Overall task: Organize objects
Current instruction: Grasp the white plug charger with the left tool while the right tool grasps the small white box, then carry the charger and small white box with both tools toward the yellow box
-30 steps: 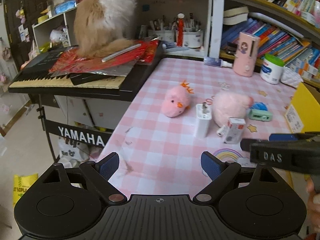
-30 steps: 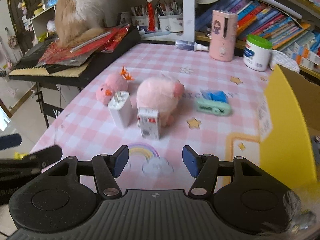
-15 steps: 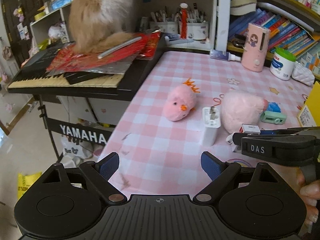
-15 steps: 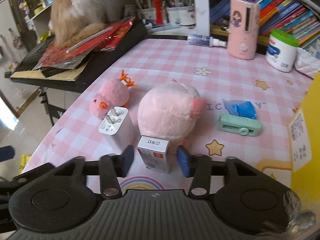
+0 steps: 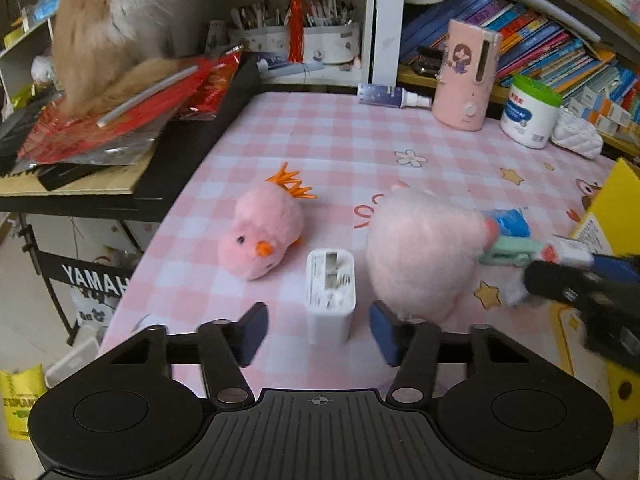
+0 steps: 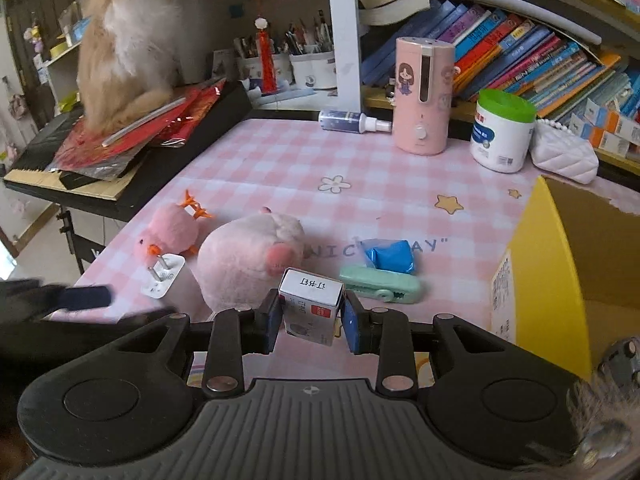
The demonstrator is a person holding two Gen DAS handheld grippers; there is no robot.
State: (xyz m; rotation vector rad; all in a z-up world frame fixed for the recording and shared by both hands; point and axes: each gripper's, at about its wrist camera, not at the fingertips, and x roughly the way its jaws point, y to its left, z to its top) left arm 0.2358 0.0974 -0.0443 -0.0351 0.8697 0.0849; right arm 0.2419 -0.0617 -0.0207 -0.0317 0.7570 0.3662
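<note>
While clamped, box (image 6: 311, 307) between jaws

1. The right gripper (image 6: 311, 322) is closed; both blue pads press on the sides of a small white box (image 6: 311, 306).
2. The left gripper (image 5: 318, 333) has just been closing; its pads stand beside a white charger (image 5: 330, 295) without touching it.

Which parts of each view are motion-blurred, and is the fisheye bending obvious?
Left wrist view: the right hand-held gripper smears at the right edge; the white charger stays sharp. Right wrist view: the left hand-held gripper blurs; the small box is crisp. Shelves bow in both.
</note>
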